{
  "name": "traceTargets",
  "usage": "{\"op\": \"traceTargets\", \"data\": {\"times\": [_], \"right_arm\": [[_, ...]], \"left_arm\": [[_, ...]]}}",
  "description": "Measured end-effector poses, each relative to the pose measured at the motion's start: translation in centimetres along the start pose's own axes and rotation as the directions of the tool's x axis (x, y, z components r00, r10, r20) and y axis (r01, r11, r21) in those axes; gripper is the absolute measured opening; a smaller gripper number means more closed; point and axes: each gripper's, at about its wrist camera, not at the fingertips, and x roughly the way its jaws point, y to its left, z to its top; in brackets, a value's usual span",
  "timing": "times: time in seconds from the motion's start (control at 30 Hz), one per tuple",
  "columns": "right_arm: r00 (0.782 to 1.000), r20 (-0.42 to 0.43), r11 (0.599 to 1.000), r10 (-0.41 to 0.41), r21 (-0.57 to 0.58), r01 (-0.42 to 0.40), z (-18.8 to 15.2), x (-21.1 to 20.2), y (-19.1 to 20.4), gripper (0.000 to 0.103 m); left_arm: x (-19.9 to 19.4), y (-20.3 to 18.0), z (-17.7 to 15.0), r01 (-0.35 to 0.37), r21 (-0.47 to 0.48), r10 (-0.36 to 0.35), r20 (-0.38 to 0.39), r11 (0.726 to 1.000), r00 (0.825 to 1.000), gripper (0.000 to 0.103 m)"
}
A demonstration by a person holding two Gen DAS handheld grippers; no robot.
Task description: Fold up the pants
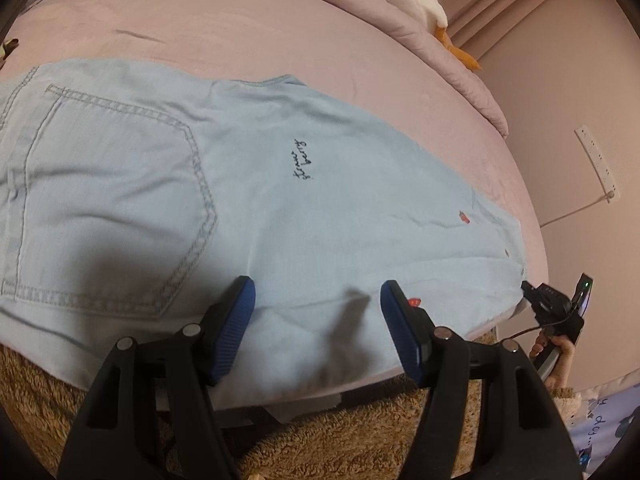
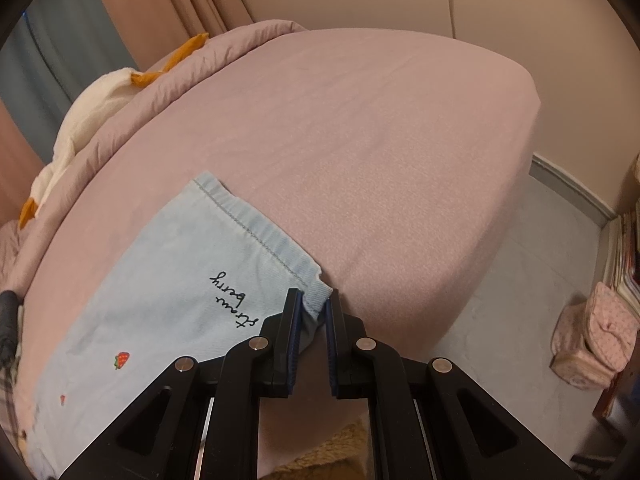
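Pink bed [image 2: 400, 140] carries pale blue pants [image 1: 280, 200] spread flat. Left gripper [image 1: 318, 320] hovers agape over their near edge, touching nothing; right gripper [image 2: 314, 312] pinches the hem corner.

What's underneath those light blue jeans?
The jeans lie flat on a bed with a pink sheet, which shows all around them. Whatever sits directly beneath the denim is covered, so anything else there cannot be seen.

One pants [image 1: 280, 208], two grippers, one plush duck [image 2: 92, 112]
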Motion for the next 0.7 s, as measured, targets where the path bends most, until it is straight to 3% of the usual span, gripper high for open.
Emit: {"op": "traceTargets", "data": {"times": [0.23,0.33,0.37,0.4,0.43,0.47,0.5,0.7], "right_arm": [[1.0,-0.02,1.0,-0.008,-0.008,0.008,0.2,0.0,0.3,0.007],[0.996,-0.087,1.0,-0.009,-0.03,0.006,1.9,-0.6,0.9,0.012],[0.997,-0.073,0.998,0.013,-0.058,-0.017,2.4,-1.4,1.3,0.019],[0.999,-0.046,0.997,0.022,-0.079,-0.026,2.7,-2.3,1.7,0.035],[1.0,-0.017,0.995,0.024,-0.096,-0.025,2.7,-3.1,2.0,0.049],[1.0,0.014,0.994,0.023,-0.111,-0.021,2.6,-3.9,2.2,0.076],[0.998,0.047,0.992,0.03,-0.124,-0.024,2.3,-4.8,2.3,0.085],[0.99,0.039,0.991,0.135,-0.016,-0.134,-0.2,-3.7,0.0,0.085]], "left_arm": [[-0.6,-1.1,-0.5,-0.042,0.046,0.042,-0.01,0.998,0.999,0.065],[-1.8,-1.6,-0.4,-0.045,0.061,0.045,0.01,0.997,0.999,0.075],[-2.1,-1.7,-0.3,-0.042,0.06,0.04,0.024,0.997,0.999,0.085],[-2.8,-2.0,-0.2,-0.038,0.063,0.034,0.054,0.997,0.998,0.093],[-3.1,-2.3,-0.1,-0.039,0.067,0.034,0.074,0.997,0.997,0.096],[-3.4,-2.5,-0.1,-0.043,0.073,0.037,0.094,0.996,0.995,0.098],[-3.6,-2.8,0.0,-0.06,0.084,0.05,0.111,0.995,0.993,0.099],[-2.7,-3.7,0.7,-0.07,0.108,0.059,0.108,0.992,0.992,0.099]]}}
